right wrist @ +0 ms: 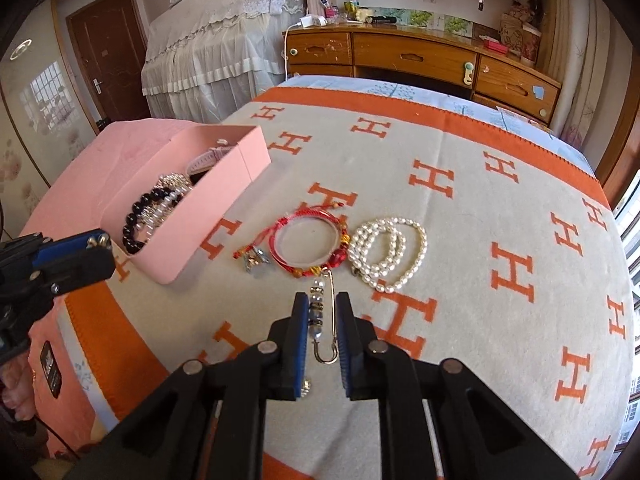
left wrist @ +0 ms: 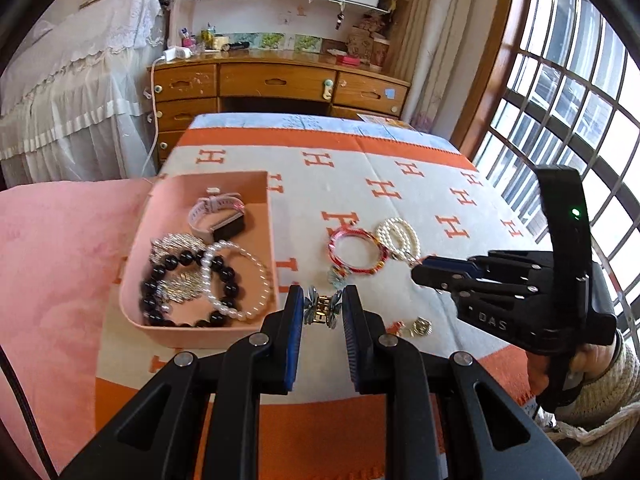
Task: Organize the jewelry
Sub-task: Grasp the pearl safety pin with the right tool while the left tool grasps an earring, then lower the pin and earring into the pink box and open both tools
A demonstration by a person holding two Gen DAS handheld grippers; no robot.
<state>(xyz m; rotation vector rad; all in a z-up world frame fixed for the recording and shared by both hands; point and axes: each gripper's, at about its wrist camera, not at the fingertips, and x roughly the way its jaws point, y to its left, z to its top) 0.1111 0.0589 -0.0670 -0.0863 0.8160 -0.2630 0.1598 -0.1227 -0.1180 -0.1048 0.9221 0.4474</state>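
Observation:
A pink box (left wrist: 256,326) on the blanket holds a pink-strapped watch (left wrist: 218,216), a black bead bracelet (left wrist: 160,276), a pearl bracelet (left wrist: 244,276) and a silver piece. My left gripper (left wrist: 322,308) is shut on a small blue-and-gold hair clip (left wrist: 322,309), just right of the box's near corner. A red cord bracelet (right wrist: 308,240) and a pearl bracelet (right wrist: 386,254) lie on the blanket. My right gripper (right wrist: 322,312) is shut on a beaded pin brooch (right wrist: 320,312). The right gripper shows in the left wrist view (left wrist: 424,270).
The orange-and-cream H-pattern blanket (right wrist: 480,208) covers the bed. A small charm (right wrist: 254,258) lies left of the red bracelet. A gold charm (left wrist: 420,326) and a small orange piece (left wrist: 396,326) lie by the left gripper. A wooden desk (left wrist: 280,84) stands beyond, a window (left wrist: 580,100) to the right.

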